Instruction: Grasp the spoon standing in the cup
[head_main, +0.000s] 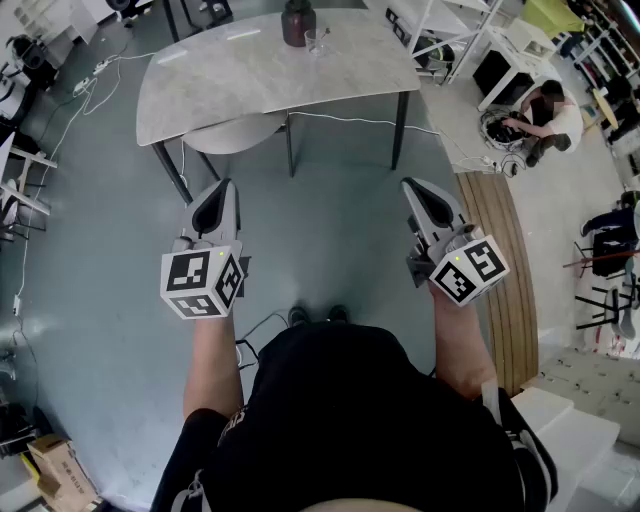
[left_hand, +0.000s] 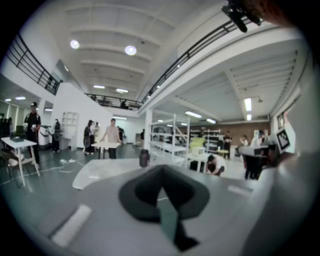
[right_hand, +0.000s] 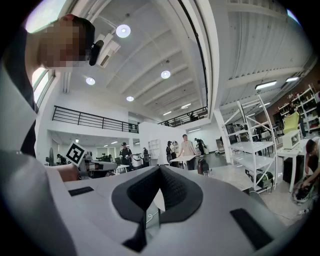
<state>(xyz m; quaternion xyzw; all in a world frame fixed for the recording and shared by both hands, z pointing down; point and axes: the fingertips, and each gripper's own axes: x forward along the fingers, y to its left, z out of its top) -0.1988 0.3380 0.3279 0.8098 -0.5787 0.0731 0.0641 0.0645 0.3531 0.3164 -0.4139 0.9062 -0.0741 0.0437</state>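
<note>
A clear glass cup (head_main: 316, 40) stands beside a dark brown jug (head_main: 298, 22) at the far edge of a grey marble-topped table (head_main: 260, 80). The cup is too small here to show a spoon. My left gripper (head_main: 222, 190) and right gripper (head_main: 415, 190) are held side by side above the floor, well short of the table, and both are shut with nothing in them. From the left gripper view, the shut left gripper (left_hand: 161, 167) points toward the jug (left_hand: 144, 158). Past the shut right gripper (right_hand: 160, 167), the right gripper view shows the jug (right_hand: 202, 166) and the cup (right_hand: 206, 173).
A white chair (head_main: 235, 130) is tucked under the table. Cables run across the grey floor at left. A curved wooden platform (head_main: 500, 260) lies to my right, and a person (head_main: 545, 115) crouches beyond it by white shelving. Several people stand far off.
</note>
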